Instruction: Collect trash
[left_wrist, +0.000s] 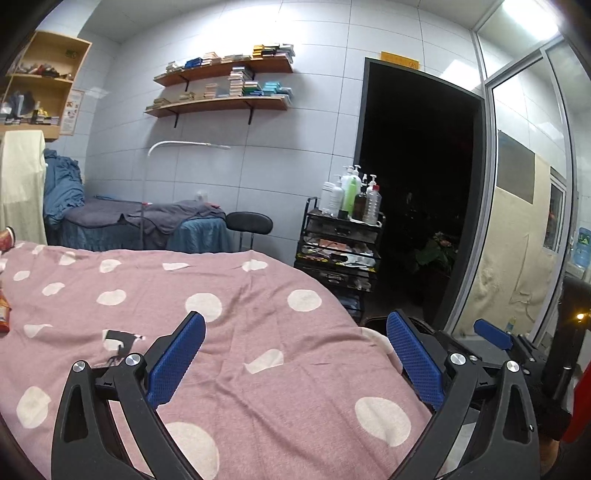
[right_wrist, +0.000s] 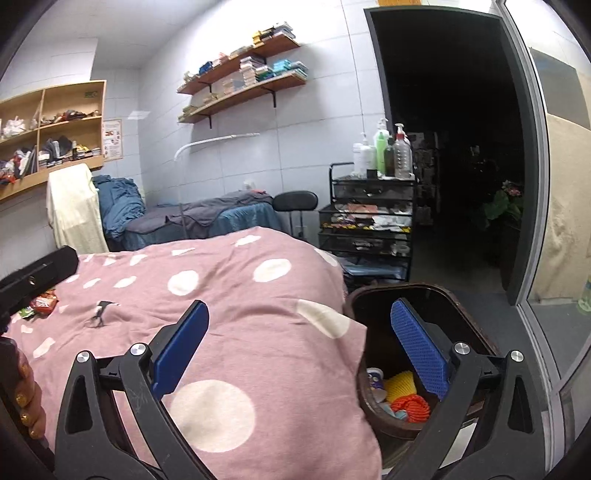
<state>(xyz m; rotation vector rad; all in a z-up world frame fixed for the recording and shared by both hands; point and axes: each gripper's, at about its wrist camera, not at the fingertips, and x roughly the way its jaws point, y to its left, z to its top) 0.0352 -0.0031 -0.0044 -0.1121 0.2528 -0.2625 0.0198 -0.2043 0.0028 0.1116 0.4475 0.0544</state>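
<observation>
White-tiled room, pink dotted blanket (left_wrist: 229, 295) across the near bed. Far left on the blanket in the right view, red and green wrappers (right_wrist: 43, 303) beside a black tool. Above the blanket, left gripper (left_wrist: 295, 354) with blue pads spread wide, holding nothing. Further back, wall shelves (left_wrist: 221, 86) stacked with boxes, and a black cart (left_wrist: 340, 243) topped with bottles. Right of the bed's edge, right gripper (right_wrist: 299, 350) also spread wide and empty, its right pad over a dark bin (right_wrist: 369, 295). Inside the bin, yellow, orange and pale trash (right_wrist: 402, 395). Dark doorway far right.
</observation>
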